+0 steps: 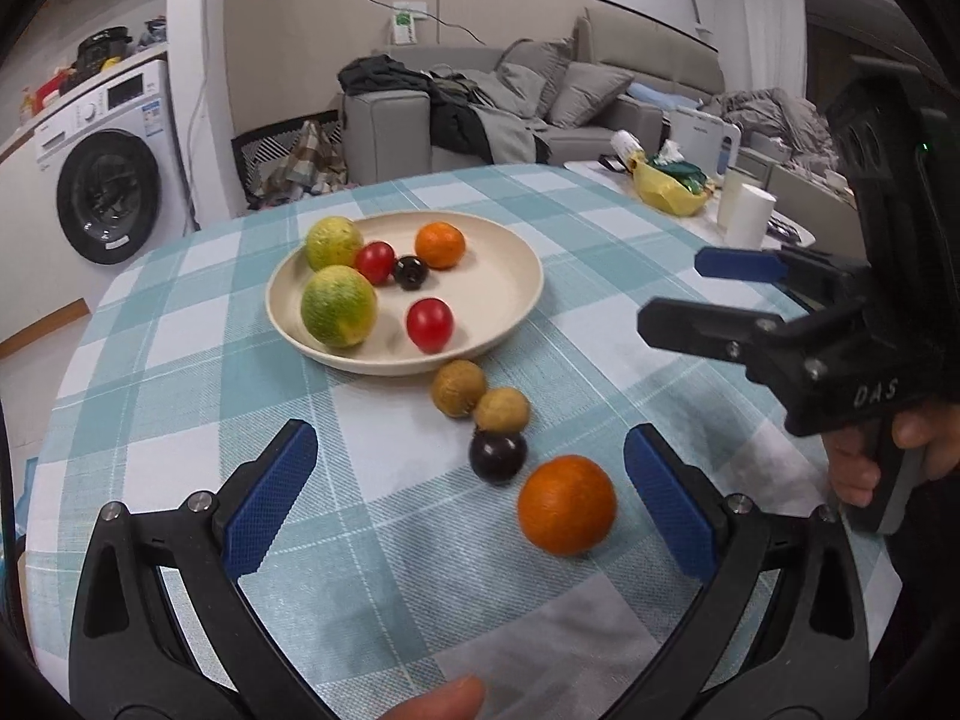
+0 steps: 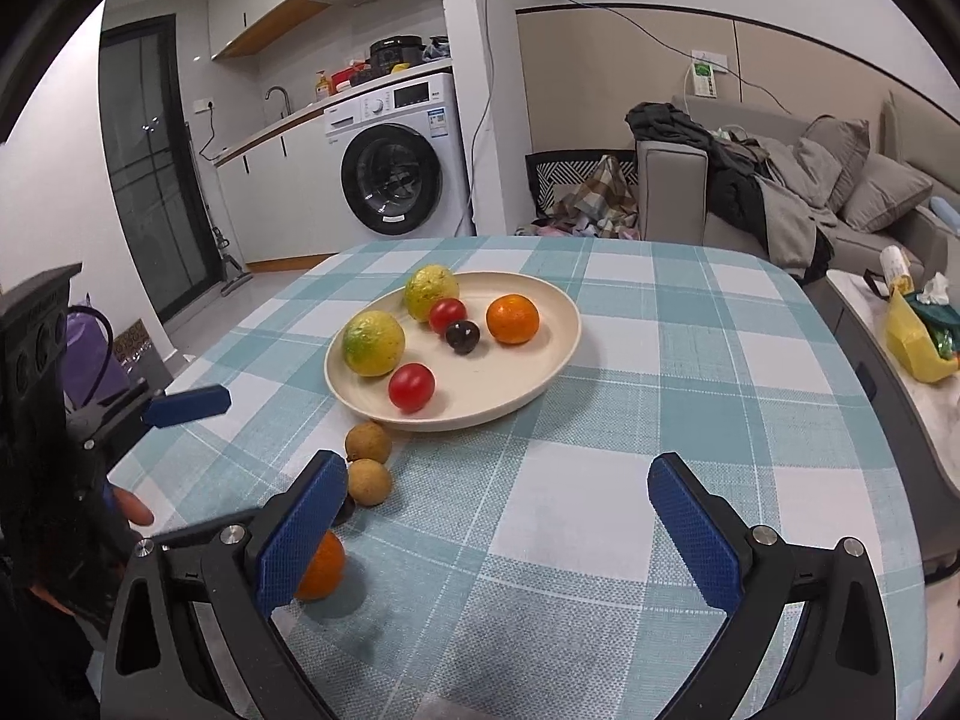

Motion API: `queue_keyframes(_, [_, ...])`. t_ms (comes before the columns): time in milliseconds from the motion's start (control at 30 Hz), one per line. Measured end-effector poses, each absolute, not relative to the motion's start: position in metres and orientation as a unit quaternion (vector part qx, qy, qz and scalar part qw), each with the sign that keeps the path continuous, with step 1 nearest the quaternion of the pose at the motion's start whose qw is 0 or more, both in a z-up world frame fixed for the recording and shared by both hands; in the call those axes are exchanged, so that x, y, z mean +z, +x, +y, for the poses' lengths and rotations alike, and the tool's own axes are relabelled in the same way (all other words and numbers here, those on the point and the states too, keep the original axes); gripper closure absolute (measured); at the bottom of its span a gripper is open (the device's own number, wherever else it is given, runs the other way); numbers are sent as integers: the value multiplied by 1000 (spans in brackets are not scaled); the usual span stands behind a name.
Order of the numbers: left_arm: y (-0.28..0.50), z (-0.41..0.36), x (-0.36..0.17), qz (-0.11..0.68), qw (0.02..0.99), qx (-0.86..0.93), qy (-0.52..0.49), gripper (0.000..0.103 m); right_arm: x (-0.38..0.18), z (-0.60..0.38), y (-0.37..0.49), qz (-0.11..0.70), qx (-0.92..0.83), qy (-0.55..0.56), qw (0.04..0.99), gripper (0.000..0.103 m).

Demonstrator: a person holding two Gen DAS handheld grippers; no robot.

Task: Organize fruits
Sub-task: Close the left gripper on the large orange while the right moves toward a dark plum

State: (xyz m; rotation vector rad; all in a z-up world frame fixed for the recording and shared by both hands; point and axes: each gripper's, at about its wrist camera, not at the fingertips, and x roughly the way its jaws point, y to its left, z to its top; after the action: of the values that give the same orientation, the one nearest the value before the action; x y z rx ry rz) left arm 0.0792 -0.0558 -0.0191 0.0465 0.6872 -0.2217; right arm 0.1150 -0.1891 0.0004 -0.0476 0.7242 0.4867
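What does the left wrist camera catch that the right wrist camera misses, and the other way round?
Only the left wrist view shows the dark plum on the cloth in full and a white cup. Only the right wrist view shows the kitchen sink tap. Both share the plate of fruit, two brown longans, the loose orange and the washing machine.

Even, fairly bright indoor light falls from above, leaving short soft shadows beneath the fruit on the checked tablecloth (image 1: 384, 516). The loose orange (image 1: 567, 504) casts a darker patch in the right wrist view. No harsh glare shows. Fisheye distortion bends walls and table edges, with black vignetting in every corner. Slight blur softens the nearest foreground.
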Motion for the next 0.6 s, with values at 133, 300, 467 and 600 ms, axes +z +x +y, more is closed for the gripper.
queue_keyframes(133, [80,-64,-25,355,926,-125,34,2,-1,-189,116,361,237,-23,902,0])
queue_keyframes(300, [82,-71,-31,380,913,-147,38,15,-5,-186,116,374,245,-25,894,0])
queue_keyframes(467, [81,-80,-41,410,894,-175,44,35,-6,-183,115,379,254,-26,889,0])
queue_keyframes(600, [81,-85,-45,418,888,-187,49,60,-8,-181,115,384,259,-26,886,0])
